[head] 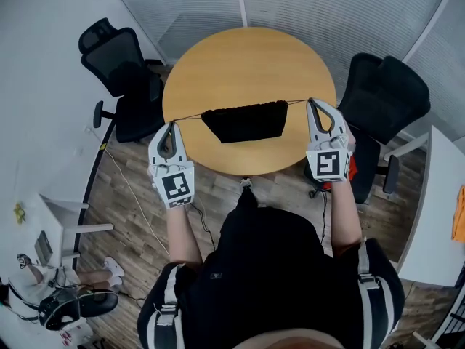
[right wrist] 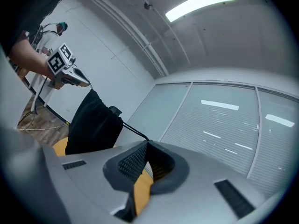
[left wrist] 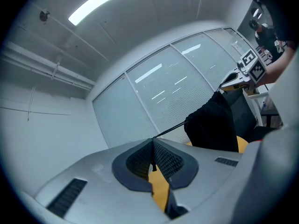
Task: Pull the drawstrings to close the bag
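A black drawstring bag (head: 245, 121) hangs in the air above the round wooden table (head: 247, 57), stretched between two taut strings. My left gripper (head: 171, 124) is shut on the left drawstring (head: 187, 116), to the bag's left. My right gripper (head: 312, 102) is shut on the right drawstring (head: 296, 102), to the bag's right. In the left gripper view the left drawstring (left wrist: 169, 130) runs from my left gripper's tips (left wrist: 153, 140) to the bag (left wrist: 211, 123). In the right gripper view the right drawstring (right wrist: 134, 131) leads from my right gripper's tips (right wrist: 147, 141) to the bag (right wrist: 92, 123), whose mouth is gathered.
Black office chairs stand at the table's left (head: 123, 75) and right (head: 381, 104). A white desk edge (head: 436, 217) lies at the far right. Bags and cables (head: 51, 297) lie on the wooden floor at lower left. Glass partition walls stand behind the table.
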{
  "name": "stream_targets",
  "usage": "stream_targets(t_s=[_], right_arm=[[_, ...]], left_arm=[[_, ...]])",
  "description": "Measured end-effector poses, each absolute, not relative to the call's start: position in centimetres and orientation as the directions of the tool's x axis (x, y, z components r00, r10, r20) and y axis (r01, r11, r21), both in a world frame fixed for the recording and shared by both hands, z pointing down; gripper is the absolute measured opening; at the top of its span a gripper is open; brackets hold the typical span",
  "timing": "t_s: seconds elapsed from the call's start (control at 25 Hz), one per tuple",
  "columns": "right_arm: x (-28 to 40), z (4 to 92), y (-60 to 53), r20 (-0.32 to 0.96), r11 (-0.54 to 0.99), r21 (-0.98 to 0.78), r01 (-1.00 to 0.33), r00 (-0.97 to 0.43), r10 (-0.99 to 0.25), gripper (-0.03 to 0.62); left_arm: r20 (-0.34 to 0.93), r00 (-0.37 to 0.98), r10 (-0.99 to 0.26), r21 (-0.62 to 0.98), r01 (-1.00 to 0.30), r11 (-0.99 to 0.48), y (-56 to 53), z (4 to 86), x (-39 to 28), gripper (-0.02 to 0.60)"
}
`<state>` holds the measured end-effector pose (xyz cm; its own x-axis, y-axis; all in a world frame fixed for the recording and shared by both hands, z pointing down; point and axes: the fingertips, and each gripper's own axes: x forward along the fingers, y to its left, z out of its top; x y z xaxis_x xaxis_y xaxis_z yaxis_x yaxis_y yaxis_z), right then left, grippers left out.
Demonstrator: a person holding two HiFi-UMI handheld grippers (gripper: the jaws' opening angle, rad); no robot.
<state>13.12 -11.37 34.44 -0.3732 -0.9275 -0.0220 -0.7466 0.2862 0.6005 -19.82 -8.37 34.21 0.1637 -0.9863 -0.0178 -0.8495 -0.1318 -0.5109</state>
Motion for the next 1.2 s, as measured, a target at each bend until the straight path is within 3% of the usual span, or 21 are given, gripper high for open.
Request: stream_targets(t_s=[1.2], right_arm=[[19.1,37.9,-9.2,0.018,0.257,0.564,-0.785,-0.3,-0.954,0.057]], left_arm=[[0.078,0.034,-0.996,-0.564,-0.822,-0.073,-3.7,37.1,-21.7,0.016]])
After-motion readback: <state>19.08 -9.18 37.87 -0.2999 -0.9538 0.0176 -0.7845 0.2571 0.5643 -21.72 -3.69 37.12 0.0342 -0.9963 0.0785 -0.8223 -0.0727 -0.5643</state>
